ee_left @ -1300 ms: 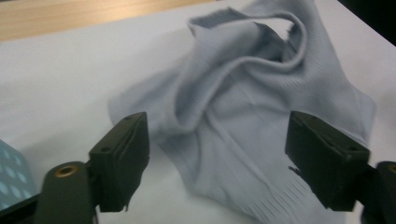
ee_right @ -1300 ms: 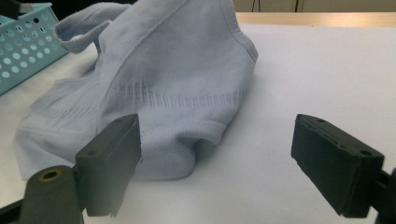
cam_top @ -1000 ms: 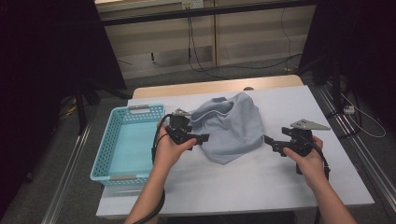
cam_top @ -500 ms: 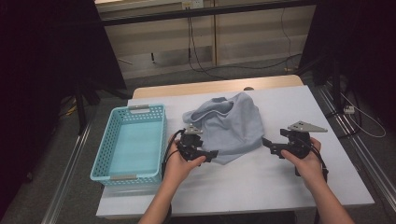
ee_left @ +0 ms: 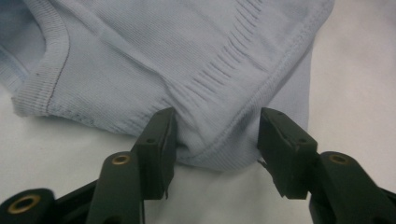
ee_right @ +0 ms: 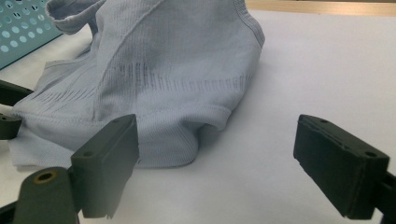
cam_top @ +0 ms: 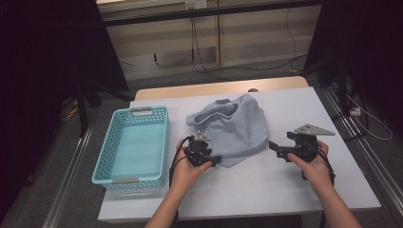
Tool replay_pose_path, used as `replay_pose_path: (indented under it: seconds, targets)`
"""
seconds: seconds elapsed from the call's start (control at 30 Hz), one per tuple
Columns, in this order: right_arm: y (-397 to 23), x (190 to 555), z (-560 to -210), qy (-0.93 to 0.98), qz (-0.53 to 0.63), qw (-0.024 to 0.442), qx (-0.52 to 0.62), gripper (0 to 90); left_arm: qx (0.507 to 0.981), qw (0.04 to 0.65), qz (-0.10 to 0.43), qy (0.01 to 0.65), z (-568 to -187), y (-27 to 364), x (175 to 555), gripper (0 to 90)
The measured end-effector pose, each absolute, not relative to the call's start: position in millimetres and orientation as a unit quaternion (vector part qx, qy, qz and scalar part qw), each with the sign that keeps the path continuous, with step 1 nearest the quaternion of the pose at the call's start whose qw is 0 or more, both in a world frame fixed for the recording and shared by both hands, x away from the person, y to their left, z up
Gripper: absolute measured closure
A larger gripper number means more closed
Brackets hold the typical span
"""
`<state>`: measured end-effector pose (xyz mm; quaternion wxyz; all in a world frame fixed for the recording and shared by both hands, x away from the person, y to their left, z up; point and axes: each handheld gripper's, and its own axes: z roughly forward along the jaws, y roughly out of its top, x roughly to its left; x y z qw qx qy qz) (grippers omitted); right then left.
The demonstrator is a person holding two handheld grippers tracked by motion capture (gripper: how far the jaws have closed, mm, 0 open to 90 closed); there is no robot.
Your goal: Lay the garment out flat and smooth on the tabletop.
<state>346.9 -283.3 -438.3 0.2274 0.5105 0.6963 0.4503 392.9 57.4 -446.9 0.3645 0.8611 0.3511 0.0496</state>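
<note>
Shirt lies crumpled on the counter beside the basket. My left gripper has been closing its fingers around the hem, not yet pinching; right gripper waits released nearby.

I am working at a white table whose far edge is showing a strip of pale wood, and metal rails are running along the grey floor on both sides of it. Beyond the table, black cables are hanging down a light panelled wall and trailing over the floor, while a white power strip is lying at the right. Dark curtains are closing in left and right, leaving the light falling mostly on the tabletop
</note>
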Motion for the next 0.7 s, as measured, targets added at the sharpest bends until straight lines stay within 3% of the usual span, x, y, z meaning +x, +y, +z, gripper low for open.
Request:
replay_pose_path:
  seconds: [0.37, 0.7]
  targets:
    - [-284, 347, -440, 0.699, 0.444, 0.231, 0.511, 13.7, 0.865, 0.355, 0.041, 0.352, -447, 56, 391, 80.1]
    - [-282, 347, -443, 0.703, 0.439, 0.227, 0.511, 13.6, 0.854, 0.375, 0.006, 0.361, -421, 66, 390, 85.2]
